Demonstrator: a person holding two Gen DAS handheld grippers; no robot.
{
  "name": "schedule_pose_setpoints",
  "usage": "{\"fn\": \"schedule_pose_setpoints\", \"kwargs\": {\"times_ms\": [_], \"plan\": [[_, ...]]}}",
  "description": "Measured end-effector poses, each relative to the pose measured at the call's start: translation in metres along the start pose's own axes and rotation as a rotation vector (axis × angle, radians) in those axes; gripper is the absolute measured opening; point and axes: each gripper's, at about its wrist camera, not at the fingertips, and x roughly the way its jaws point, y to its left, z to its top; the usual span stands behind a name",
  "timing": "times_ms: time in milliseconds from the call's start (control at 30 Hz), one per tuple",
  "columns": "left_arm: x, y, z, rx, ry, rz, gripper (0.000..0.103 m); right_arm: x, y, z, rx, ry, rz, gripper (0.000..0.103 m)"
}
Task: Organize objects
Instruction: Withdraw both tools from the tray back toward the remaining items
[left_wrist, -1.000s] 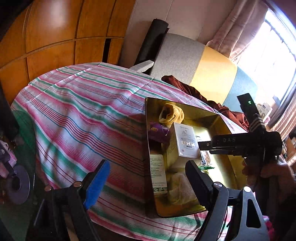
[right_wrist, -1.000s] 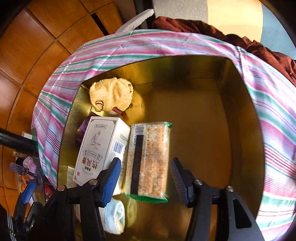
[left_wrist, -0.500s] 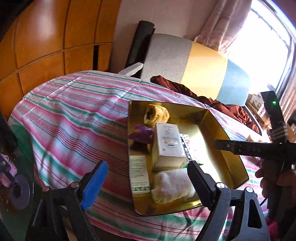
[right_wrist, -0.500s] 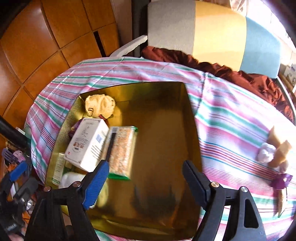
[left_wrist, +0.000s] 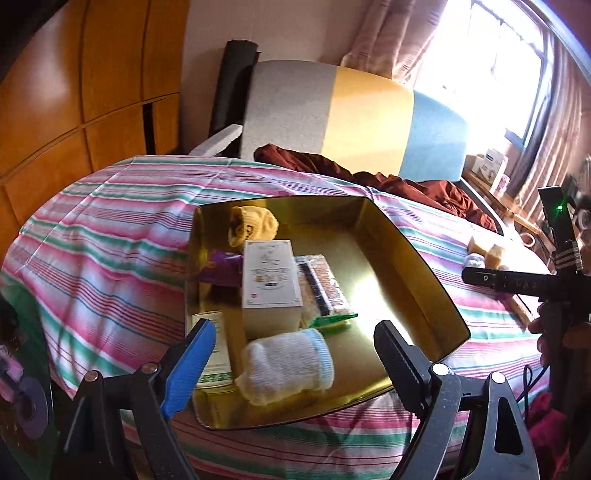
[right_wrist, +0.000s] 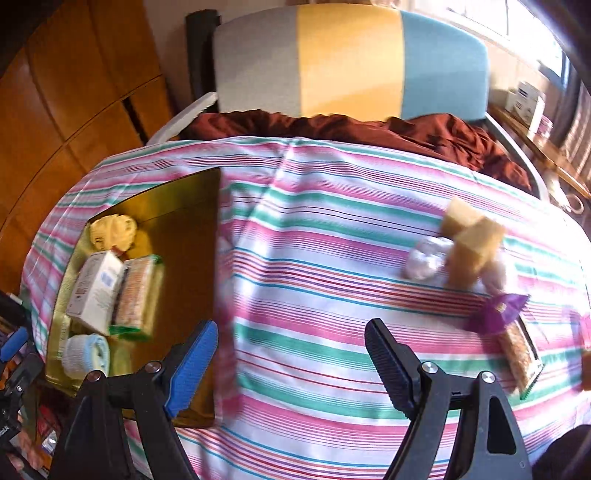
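We hold the left hand-held gripper spread over the gold tray; our right hand-held gripper hangs spread, empty, above the striped tabletop.

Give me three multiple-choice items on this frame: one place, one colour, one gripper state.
1. The rolled white sock lies:
A. in the shiny gold metal tray
B. on the striped cloth
C. on the chair

2. The candy wrapper on the cloth is:
A. green
B. purple
C. black

3. The right gripper is:
A. shut on a box
B. shut on a sock
C. open, holding nothing

Key: 1 A, the sock sits inside the tray's near end; 2 B, its foil shows purple; 3 C, only cloth shows between its fingers.
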Motion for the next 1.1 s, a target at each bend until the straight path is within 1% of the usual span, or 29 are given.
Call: {"fn": "schedule_pose_setpoints", "kwargs": {"times_ms": [300, 400, 533, 633, 667, 700, 767, 833, 900, 933, 1000, 1100], "plan": [[0.009, -0.038, 0.004, 0.085, 0.025, -0.041, 0.088, -0.011, -0.082, -0.003, 0.113, -0.009, -0.1, 0.083], [0.012, -0.051, 0.005, 0.119, 0.032, -0.058, 0.088, -0.019, -0.118, -0.001, 0.165, -0.028, -0.156, 0.083], [0.016, -0.073, 0.008, 0.162, 0.039, -0.099, 0.088, -0.027, -0.174, -0.003, 0.28, -0.063, -0.241, 0.084], [0.02, -0.092, 0.009, 0.203, 0.054, -0.141, 0.088, -0.028, -0.219, -0.017, 0.417, -0.076, -0.292, 0.084], [0.022, -0.1, 0.008, 0.22, 0.063, -0.154, 0.088, -0.028, -0.232, -0.024, 0.479, -0.081, -0.294, 0.084], [0.024, -0.107, 0.008, 0.234, 0.071, -0.161, 0.088, -0.028, -0.247, -0.032, 0.561, -0.08, -0.279, 0.084], [0.03, -0.12, 0.006, 0.259, 0.091, -0.177, 0.088, -0.029, -0.272, -0.045, 0.713, -0.078, -0.23, 0.085], [0.037, -0.134, 0.005, 0.276, 0.121, -0.21, 0.088, -0.027, -0.286, -0.054, 0.798, -0.063, -0.214, 0.086], [0.042, -0.149, 0.004, 0.293, 0.143, -0.24, 0.089, -0.022, -0.293, -0.061, 0.848, -0.035, -0.176, 0.086], [0.044, -0.158, 0.002, 0.306, 0.15, -0.251, 0.091, -0.02, -0.294, -0.063, 0.863, -0.024, -0.149, 0.086], [0.047, -0.174, 0.0, 0.337, 0.159, -0.273, 0.095, -0.016, -0.293, -0.063, 0.86, -0.007, -0.133, 0.086], [0.052, -0.195, -0.001, 0.378, 0.173, -0.295, 0.096, -0.015, -0.286, -0.061, 0.833, -0.001, -0.128, 0.086]]}}
